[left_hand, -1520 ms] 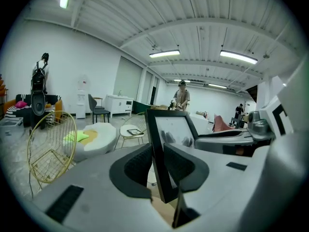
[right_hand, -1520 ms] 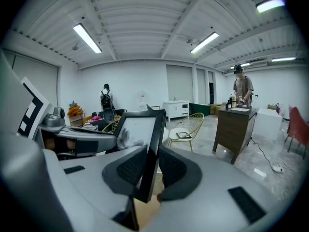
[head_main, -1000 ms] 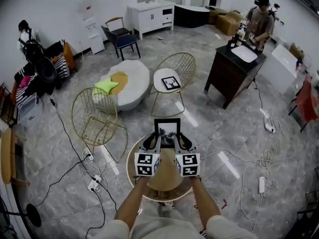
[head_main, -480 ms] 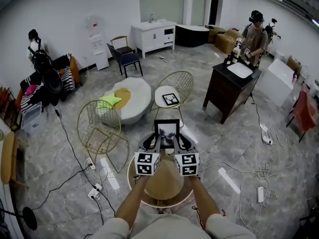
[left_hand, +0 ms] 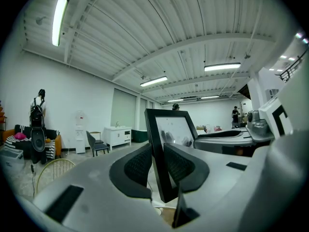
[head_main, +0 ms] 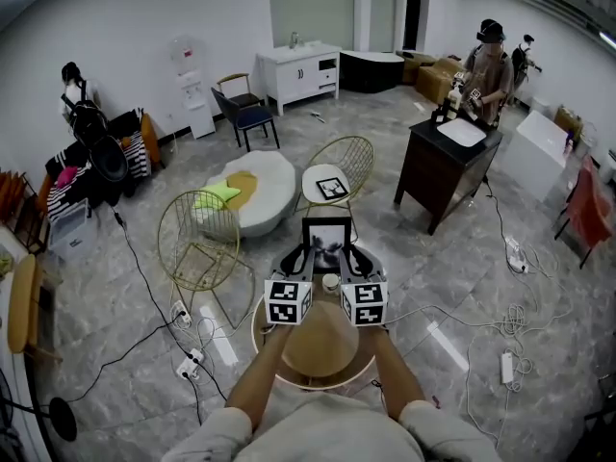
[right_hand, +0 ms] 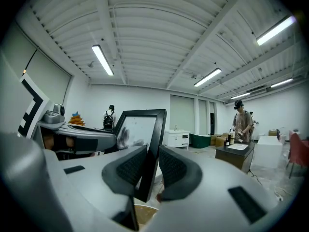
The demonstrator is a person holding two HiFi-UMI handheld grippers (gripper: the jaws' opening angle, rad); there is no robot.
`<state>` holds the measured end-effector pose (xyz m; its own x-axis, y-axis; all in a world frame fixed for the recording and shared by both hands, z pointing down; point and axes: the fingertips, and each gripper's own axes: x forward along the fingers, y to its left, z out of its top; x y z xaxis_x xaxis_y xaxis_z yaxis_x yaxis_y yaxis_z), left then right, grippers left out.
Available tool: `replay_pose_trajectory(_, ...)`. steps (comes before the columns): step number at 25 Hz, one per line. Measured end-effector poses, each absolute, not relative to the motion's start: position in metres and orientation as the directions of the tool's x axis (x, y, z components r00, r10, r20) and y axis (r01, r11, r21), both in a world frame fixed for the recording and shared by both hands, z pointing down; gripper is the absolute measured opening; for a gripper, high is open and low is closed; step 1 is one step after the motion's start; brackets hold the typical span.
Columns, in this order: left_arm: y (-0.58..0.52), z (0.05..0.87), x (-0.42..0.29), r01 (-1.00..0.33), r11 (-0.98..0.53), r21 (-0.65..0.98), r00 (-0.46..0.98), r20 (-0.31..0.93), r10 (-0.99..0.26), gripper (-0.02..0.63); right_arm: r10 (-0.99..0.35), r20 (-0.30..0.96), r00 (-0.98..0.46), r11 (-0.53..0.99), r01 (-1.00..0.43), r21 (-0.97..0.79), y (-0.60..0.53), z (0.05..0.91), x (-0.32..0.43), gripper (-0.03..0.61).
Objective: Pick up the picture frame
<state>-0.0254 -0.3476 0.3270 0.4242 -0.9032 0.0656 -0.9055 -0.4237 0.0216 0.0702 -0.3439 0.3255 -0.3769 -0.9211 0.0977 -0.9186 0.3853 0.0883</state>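
Note:
A black picture frame (head_main: 327,243) with a pale print stands upright above the round wooden table (head_main: 262,343), held between both grippers. My left gripper (head_main: 300,259) is shut on its left edge, my right gripper (head_main: 354,259) on its right edge. In the left gripper view the frame (left_hand: 173,128) rises between the dark ribbed pads (left_hand: 139,165), and the left gripper (left_hand: 158,164) pinches its black border. In the right gripper view the frame (right_hand: 139,125) is clamped the same way by the right gripper (right_hand: 150,166).
A tan cone-shaped thing (head_main: 320,343) lies on the table under my arms. Two gold wire chairs (head_main: 199,234) (head_main: 348,160) stand ahead, one with a second small frame (head_main: 332,188) on its white seat. Cables (head_main: 197,340) trail over the floor. A person works at a dark cabinet (head_main: 445,169).
Both grippers stay shut on the frame, which now sits a little higher and farther from me over the table. The head view has shifted slightly.

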Motion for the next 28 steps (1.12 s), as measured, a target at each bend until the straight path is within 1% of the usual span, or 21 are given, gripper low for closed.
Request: replay_pose_trajectory(28, -0.318, 0.339, -0.023, -0.911, -0.411, 0.018, 0.411, 0.077, -0.908, 0.080, -0.911, 0.106, -0.398, 0.408, -0.907, 0.100, -0.317, 0.335, 0.072, 0.078)
